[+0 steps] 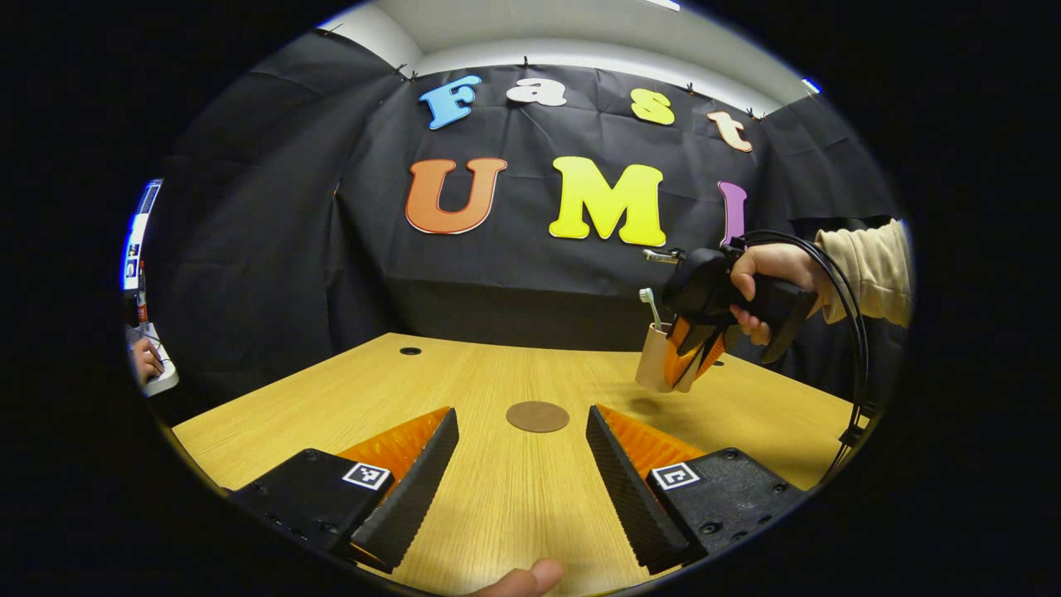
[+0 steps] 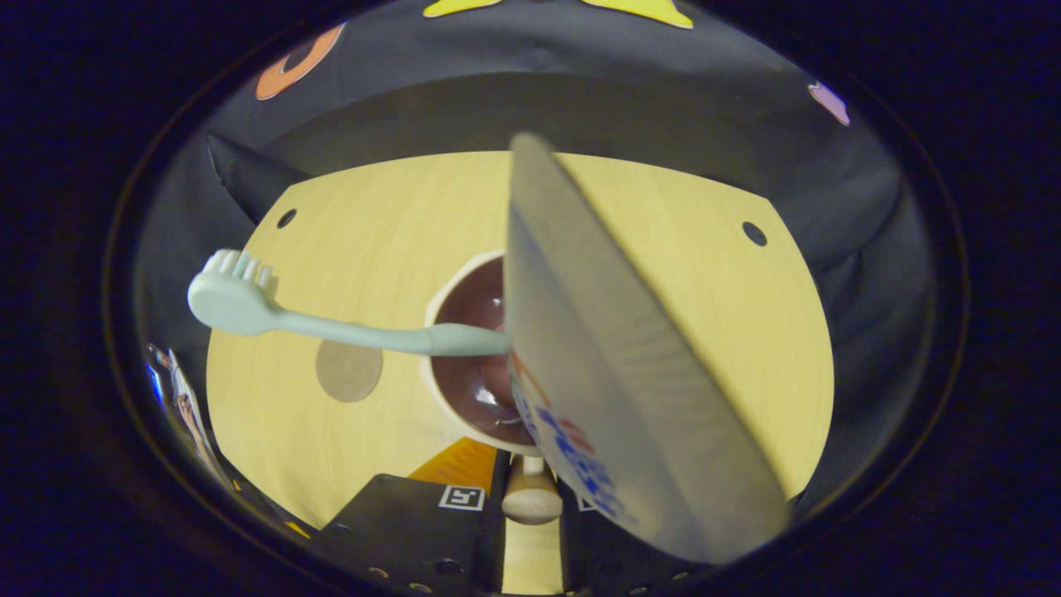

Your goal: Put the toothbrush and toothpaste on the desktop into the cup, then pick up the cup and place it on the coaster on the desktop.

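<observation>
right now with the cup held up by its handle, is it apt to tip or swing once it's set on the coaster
Probably somewhat top-heavy: the toothbrush and toothpaste stick out well above the cup rim and lean to opposite sides. The right gripper holds only the small handle, so the cup already hangs tilted and may pivot. The coaster looks flat, so a gentle set-down should be stable.

A big wooden table (image 1: 497,489) fills the booth, pale yellow with small round holes near its far corners. Black cloth (image 1: 273,249) hangs behind it and at the sides. Above the cloth is a white wall (image 1: 580,50) with bright light.
</observation>
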A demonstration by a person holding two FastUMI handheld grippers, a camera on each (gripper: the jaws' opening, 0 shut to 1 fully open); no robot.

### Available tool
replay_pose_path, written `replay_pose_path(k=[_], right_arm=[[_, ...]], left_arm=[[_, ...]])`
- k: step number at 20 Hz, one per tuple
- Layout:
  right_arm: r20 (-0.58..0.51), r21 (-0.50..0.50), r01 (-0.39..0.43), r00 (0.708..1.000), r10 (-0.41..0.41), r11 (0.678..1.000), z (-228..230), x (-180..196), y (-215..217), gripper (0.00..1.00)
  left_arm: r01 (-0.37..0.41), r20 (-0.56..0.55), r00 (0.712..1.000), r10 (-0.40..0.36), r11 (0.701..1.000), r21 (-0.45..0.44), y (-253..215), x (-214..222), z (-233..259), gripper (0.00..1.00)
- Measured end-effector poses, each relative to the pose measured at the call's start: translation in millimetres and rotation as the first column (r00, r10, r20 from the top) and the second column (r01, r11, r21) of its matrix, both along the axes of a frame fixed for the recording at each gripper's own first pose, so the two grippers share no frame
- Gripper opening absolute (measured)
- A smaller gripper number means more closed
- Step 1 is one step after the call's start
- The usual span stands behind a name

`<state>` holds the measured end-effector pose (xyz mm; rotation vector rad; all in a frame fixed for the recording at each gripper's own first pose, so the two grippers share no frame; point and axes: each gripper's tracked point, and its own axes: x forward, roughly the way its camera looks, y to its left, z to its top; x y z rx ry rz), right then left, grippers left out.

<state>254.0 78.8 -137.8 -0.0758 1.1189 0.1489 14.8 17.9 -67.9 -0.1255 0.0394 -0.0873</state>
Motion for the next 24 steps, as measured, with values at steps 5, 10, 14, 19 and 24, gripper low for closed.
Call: replay_pose_path(k=[5, 10, 14, 19, 24], right_arm=[[-0.02, -0.02, -0.114, 0.993, 0.113, 0.993, -3, 4, 0, 0.24], [-0.05, -0.04, -0.202, 0.978, 0.2, 0.978, -7, 5, -2, 0.24], [-0.072, -0.051, -0.231, 0.971, 0.227, 0.972, -1, 11, -3, 0.25], [-0.088, -0.047, -0.235, 0.969, 0.23, 0.971, -1, 8, -2, 0.24], [-0.08, -0.063, -0.254, 0.965, 0.249, 0.965, -1, 8, -5, 0.26]], left_arm=[[-0.044, 0.021, 0.999, 0.043, 0.999, 0.018, 31, -11, -3, 0.98], [-0.059, 0.025, 0.998, 0.058, 0.998, 0.022, 48, -23, -15, 0.98], [-0.074, 0.005, 0.997, 0.074, 0.997, 0.034, 57, -25, -25, 0.99], [-0.076, -0.017, 0.997, 0.076, 0.997, 0.016, 53, -25, -30, 0.98], [-0.074, -0.024, 0.997, 0.074, 0.997, 0.009, 45, -28, -26, 0.98]])
